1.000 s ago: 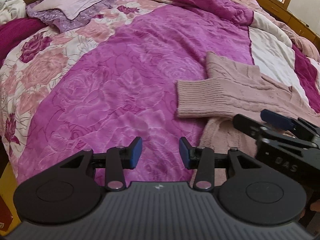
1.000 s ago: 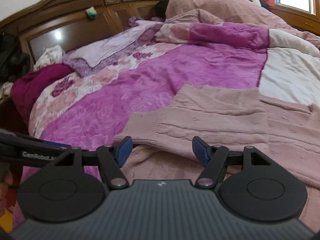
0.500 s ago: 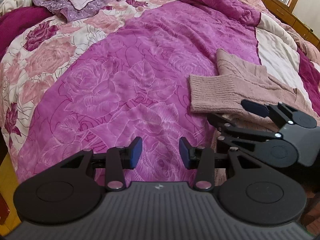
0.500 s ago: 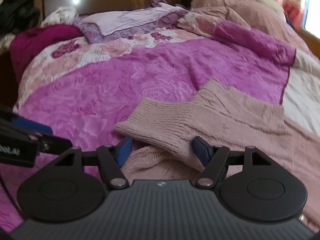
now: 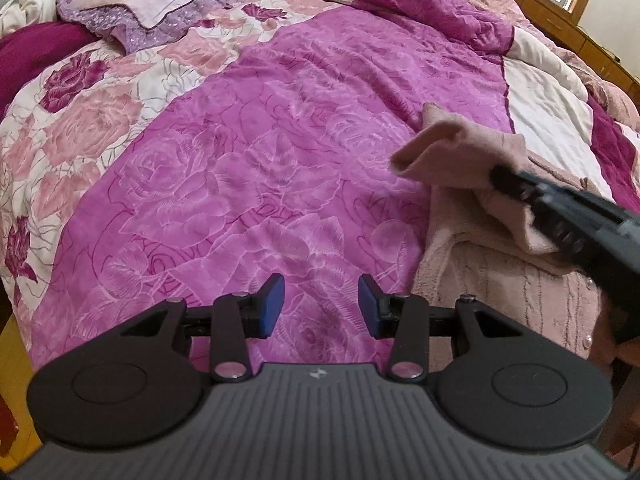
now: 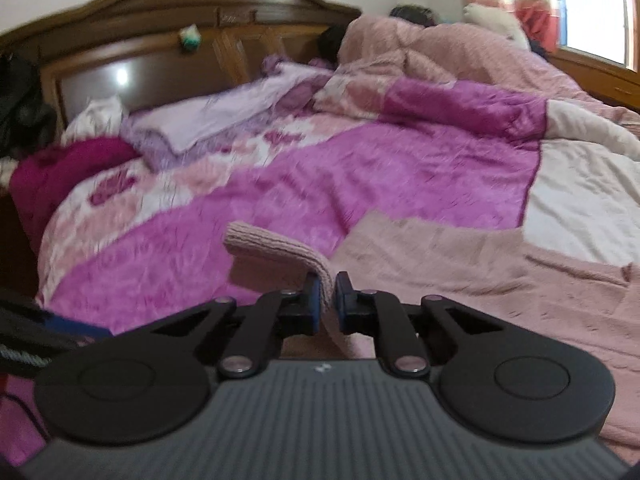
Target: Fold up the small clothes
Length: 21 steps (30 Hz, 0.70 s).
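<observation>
- Purple quilt (image 5: 280, 152) underneath; my right gripper (image 6: 327, 300) pinches the sweater (image 6: 480, 280) sleeve (image 6: 272, 246).
- My left gripper (image 5: 321, 306) hangs spread, empty.
- Thin pinch: sleeve may slip.

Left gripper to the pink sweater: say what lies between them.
Only bare magenta quilt lies between the open left gripper and the sweater, whose cuff the right gripper pinches. The left wrist view shows it.
</observation>
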Available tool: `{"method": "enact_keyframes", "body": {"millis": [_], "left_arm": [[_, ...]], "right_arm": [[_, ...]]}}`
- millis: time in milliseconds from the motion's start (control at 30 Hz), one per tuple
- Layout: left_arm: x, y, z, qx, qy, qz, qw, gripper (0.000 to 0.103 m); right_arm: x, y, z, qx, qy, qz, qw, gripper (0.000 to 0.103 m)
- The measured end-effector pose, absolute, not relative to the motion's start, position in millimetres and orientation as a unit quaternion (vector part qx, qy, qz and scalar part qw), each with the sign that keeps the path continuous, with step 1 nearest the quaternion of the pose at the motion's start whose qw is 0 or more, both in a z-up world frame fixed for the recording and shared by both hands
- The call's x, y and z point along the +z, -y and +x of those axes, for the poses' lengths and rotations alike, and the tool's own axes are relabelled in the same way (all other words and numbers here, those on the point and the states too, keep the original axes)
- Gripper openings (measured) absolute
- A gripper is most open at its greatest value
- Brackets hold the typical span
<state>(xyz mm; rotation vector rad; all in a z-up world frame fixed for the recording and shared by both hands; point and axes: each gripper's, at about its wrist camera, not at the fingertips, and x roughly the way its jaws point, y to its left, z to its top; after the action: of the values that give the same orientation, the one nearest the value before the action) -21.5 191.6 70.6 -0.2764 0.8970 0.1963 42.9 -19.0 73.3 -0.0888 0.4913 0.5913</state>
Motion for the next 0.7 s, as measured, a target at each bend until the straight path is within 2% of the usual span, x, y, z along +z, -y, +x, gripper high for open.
{"method": "enact_keyframes", "body": {"millis": [433,700], "left_arm": [[92,-162,-6,0.051,-0.41,-0.113,0.904,0.049],[103,-132,13,0.01,-0.395,-0.098,0.913,0.049]], "right_arm": [[117,112,49,0.181,-0.191,0.048,0.964,0.011],[106,183,43,0.082,-0.186,0.092,0.975,0.011]]}}
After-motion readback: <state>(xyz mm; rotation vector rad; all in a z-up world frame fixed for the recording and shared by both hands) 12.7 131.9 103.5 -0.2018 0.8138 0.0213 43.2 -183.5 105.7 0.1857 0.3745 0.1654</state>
